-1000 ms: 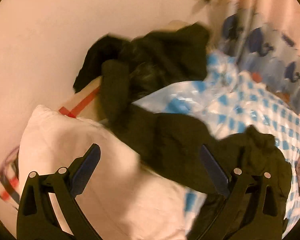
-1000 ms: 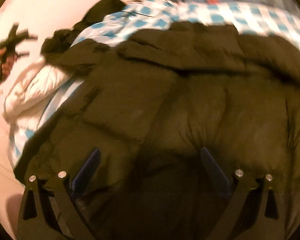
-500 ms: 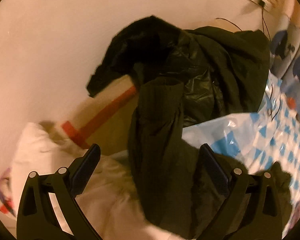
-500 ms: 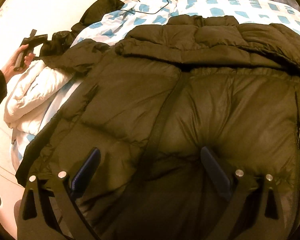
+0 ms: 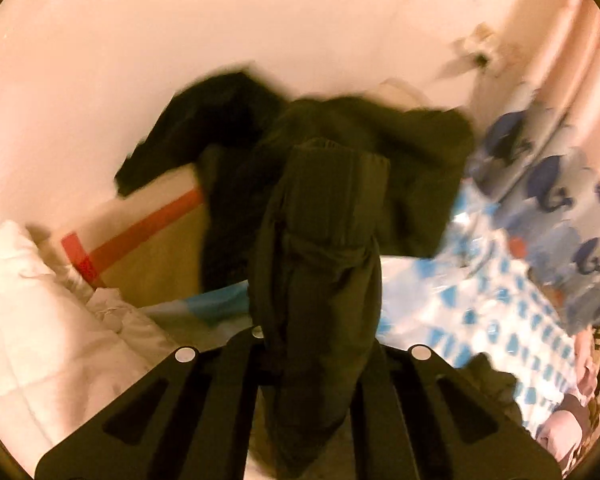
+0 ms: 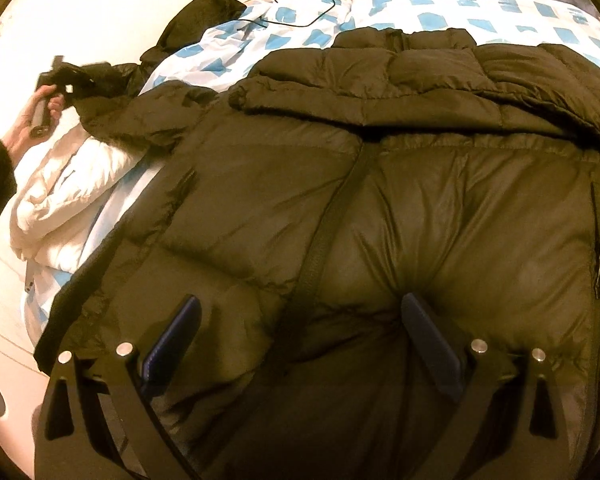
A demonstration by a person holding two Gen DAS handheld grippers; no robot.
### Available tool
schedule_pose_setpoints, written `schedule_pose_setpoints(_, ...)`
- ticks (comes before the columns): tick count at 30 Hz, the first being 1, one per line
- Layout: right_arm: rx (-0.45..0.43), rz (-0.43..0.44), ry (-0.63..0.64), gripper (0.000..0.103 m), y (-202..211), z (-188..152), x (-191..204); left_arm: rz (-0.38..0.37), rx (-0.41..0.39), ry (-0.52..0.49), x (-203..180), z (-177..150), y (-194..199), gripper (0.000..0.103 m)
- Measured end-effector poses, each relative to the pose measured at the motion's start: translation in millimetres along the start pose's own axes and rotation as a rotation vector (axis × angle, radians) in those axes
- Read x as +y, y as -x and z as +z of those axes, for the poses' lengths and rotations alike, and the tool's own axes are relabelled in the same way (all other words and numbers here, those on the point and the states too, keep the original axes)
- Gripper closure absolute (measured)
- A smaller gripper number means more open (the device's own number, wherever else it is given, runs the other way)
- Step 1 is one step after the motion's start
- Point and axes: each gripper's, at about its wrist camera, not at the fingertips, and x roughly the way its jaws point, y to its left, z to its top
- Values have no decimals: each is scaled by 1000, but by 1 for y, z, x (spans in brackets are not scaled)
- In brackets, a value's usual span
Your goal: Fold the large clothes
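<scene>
One puffer jacket (image 6: pixel 400 200), dark olive, lies front-up across the checked bedspread (image 6: pixel 440 16), collar far, hem near; it fills most of the right wrist view. Its left sleeve (image 5: pixel 320 260) runs off to the left, over the white duvet (image 6: pixel 68 184), and we have the cuff end clamped between the closed fingers of the left gripper (image 5: pixel 300 344). The right gripper (image 6: pixel 300 344) hangs wide and empty over the near hem, on either side of the zip (image 6: pixel 324 240).

For the step in hand, we judge: carry the sleeve across the chest, keep it low and taut so the padding does not bunch. We pin the body near the hem with the right gripper if it starts to slide. Slippery shell; a shallow pinch may slip off. Black charging cable (image 6: pixel 296 12) far left, apart from the jacket.
</scene>
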Motion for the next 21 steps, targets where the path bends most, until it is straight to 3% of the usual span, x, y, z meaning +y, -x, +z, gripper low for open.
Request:
schedule_pose_setpoints(9, -41, 95, -139, 7, 26, 13, -12, -254, -76, -153, -124, -25, 82, 101)
schedule_pose_setpoints(15, -127, 154, -243, 7, 66, 26, -33, -422, -58, -274, -230, -83, 114, 101)
schedule_pose_setpoints(21, -261, 194, -362, 7, 120, 40, -70, -530, -3, -352, -310, -156, 110, 101)
